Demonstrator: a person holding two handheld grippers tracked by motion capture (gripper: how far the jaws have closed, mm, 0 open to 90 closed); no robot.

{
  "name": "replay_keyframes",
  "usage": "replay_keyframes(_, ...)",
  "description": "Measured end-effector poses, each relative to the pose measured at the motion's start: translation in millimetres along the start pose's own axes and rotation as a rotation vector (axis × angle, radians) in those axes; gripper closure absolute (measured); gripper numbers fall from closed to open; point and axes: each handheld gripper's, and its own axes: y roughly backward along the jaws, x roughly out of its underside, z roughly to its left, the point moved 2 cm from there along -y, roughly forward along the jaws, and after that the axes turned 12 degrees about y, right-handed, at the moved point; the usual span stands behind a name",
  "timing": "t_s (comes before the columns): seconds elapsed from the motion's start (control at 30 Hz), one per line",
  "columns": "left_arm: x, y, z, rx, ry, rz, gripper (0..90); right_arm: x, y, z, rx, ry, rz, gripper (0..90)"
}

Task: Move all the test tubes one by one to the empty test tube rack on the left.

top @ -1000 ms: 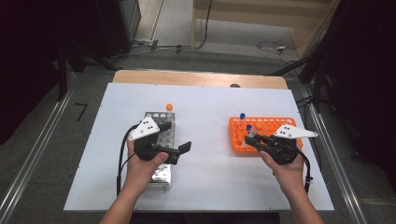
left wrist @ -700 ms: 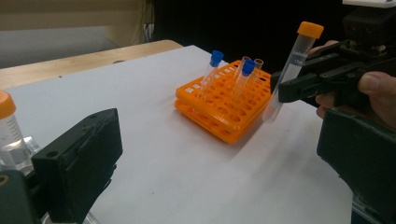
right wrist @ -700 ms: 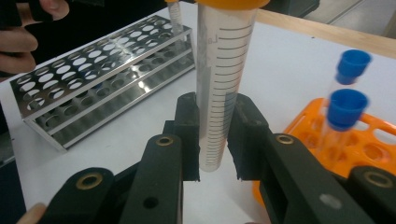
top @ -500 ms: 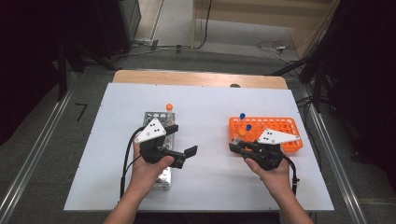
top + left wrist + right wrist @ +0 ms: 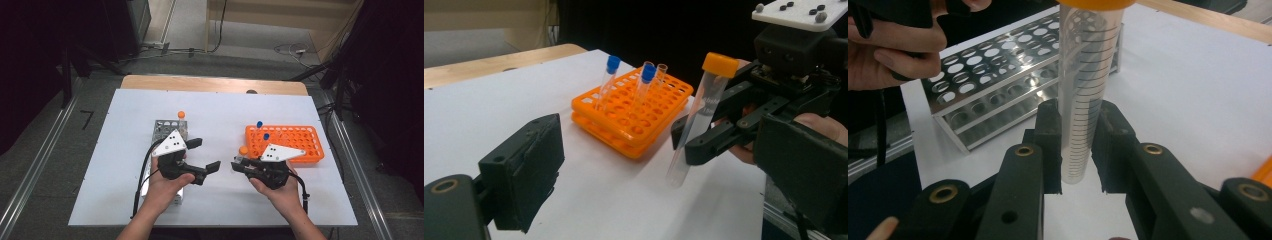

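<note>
Right tool has carried the orange-capped tube left, off the orange rack, toward the left tool. Right tool clamps tube upright above the table. Left tool's jaws, just closing slightly, stand wide with nothing between them, beside the metal rack.

No word, brand or number can be read anywhere. The clear tube with the orange cap carries a ladder of printed measuring lines down its wall, seen in the right gripper view, with no figures legible beside them. In the left gripper view faint pale lettering runs just below that cap, too blurred to make out.
</note>
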Motion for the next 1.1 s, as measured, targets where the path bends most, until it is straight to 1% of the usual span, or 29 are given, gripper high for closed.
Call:
replay_keyframes(0.07,0.6,-2.7,-3.7,0.007,0.0,0.006,10.0,-0.9,-2.9,3.3,-0.009,0.006,0.002,72.6)
replay_keyframes(0.2,1.9,-8.3,-10.8,0.018,-0.011,0.024,18.7,-3.2,-9.0,11.0,-0.031,0.02,0.011,72.6)
replay_keyframes(0.27,3.2,-11.0,-14.5,0.034,-0.017,0.031,24.6,-4.3,-11.8,14.4,-0.038,0.031,0.012,72.6)
replay_keyframes(0.3,3.8,-12.3,-16.2,0.039,-0.024,0.035,31.4,-5.4,-13.8,17.8,-0.046,0.036,0.016,72.6)
replay_keyframes(0.33,4.5,-13.1,-17.7,0.044,-0.028,0.044,31.4,-5.4,-13.8,17.8,-0.046,0.036,0.016,72.6)
replay_keyframes(0.5,7.5,-18.0,-21.7,0.073,-0.034,0.062,46.1,-7.6,-18.8,24.9,-0.067,0.047,0.021,72.6)
replay_keyframes(0.6,9.0,-19.6,-23.4,0.074,-0.049,0.072,55.2,-8.9,-21.2,28.7,-0.077,0.059,0.027,72.6)
replay_keyframes(0.73,9.5,-19.7,-23.7,0.073,-0.057,0.079,66.0,-9.2,-23.1,31.2,-0.081,0.064,0.03,72.6)
replay_keyframes(0.83,9.7,-19.9,-23.4,0.065,-0.063,0.084,69.4,-8.7,-23.4,30.6,-0.081,0.058,0.034,72.6)
replay_keyframes(1.1,9.0,-19.1,-20.9,0.055,-0.067,0.083,70.8,-7.7,-25.0,29.5,-0.08,0.051,0.026,72.3)
